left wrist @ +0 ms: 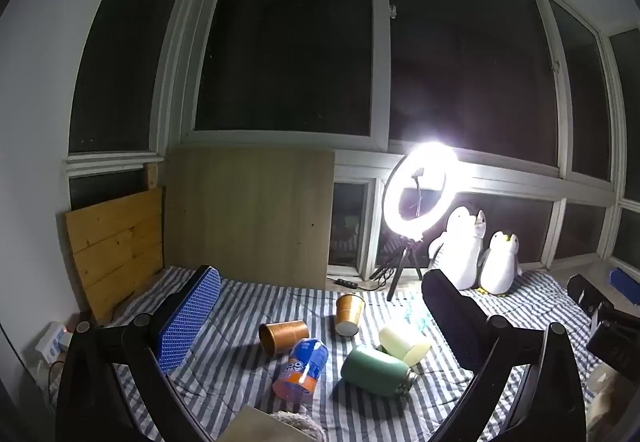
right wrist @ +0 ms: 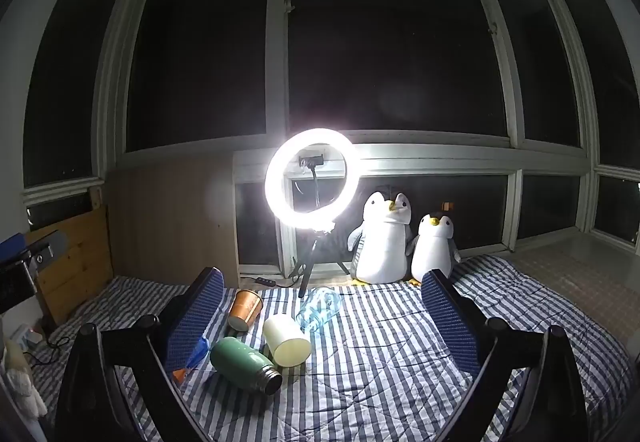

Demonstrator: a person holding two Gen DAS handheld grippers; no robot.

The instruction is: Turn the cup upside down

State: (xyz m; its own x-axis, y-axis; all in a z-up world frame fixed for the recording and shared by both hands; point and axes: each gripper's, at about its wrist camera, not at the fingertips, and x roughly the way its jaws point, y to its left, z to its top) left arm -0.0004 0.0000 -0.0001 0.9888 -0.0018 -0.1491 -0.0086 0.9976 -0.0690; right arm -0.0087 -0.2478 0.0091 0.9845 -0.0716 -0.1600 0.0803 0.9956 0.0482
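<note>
Two copper cups lie on their sides on the striped blanket (left wrist: 240, 374): one (left wrist: 283, 336) with its mouth toward me at left, one (left wrist: 349, 313) further back, also in the right wrist view (right wrist: 245, 309). A cream cup (left wrist: 404, 344) (right wrist: 286, 339) lies tipped beside a green bottle (left wrist: 376, 371) (right wrist: 244, 362). My left gripper (left wrist: 320, 306) is open and empty above the cups. My right gripper (right wrist: 324, 306) is open and empty, to the right of them.
A blue-orange can (left wrist: 302, 368) lies in front of the copper cups. A clear plastic bottle (right wrist: 320, 308) lies behind the cream cup. A lit ring light (right wrist: 312, 178) on a tripod and two plush penguins (right wrist: 384, 238) stand by the window. Wooden boards (left wrist: 116, 246) lean at left.
</note>
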